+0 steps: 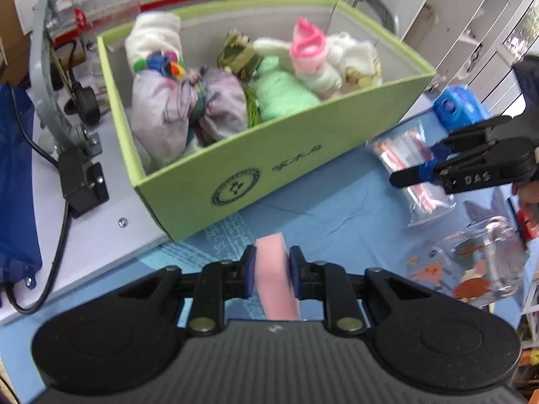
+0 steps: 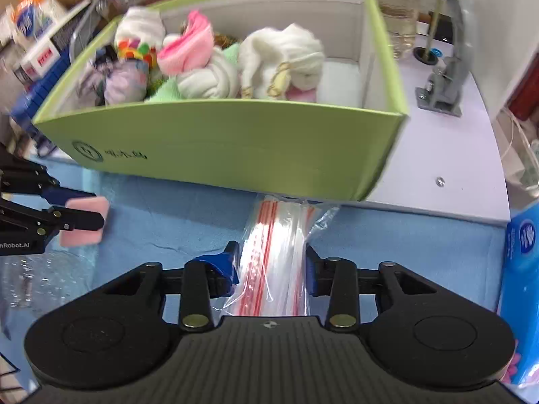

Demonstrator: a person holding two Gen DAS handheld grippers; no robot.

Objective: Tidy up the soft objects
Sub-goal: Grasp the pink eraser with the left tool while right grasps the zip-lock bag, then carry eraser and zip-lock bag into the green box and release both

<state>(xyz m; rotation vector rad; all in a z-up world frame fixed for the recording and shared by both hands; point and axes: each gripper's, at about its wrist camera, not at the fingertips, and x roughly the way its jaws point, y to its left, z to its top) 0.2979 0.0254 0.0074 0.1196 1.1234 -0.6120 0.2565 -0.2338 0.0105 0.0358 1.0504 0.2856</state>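
My left gripper point(image 1: 272, 262) is shut on a pink sponge point(image 1: 274, 279), which stands on edge between the blue pads just in front of the green cardboard box point(image 1: 235, 155). The right wrist view shows the same sponge point(image 2: 92, 203) in the left gripper point(image 2: 84, 210) at the left edge. My right gripper point(image 2: 271, 266) is shut on a clear pack of red-striped zip bags point(image 2: 276, 235) lying on the blue cloth point(image 2: 168, 219) before the box point(image 2: 235, 141). Inside the box lie white cloth bundles, a pink-hatted plush point(image 1: 308, 50), a green plush and a lilac bundle point(image 1: 188, 101).
A printed glass mug point(image 1: 471, 269) lies to the right of the left gripper. A blue tissue pack point(image 2: 522, 235) sits at the right edge. A grey clamp bracket point(image 1: 50, 84) and a black adapter with cable point(image 1: 81, 178) stand left of the box on the white tabletop.
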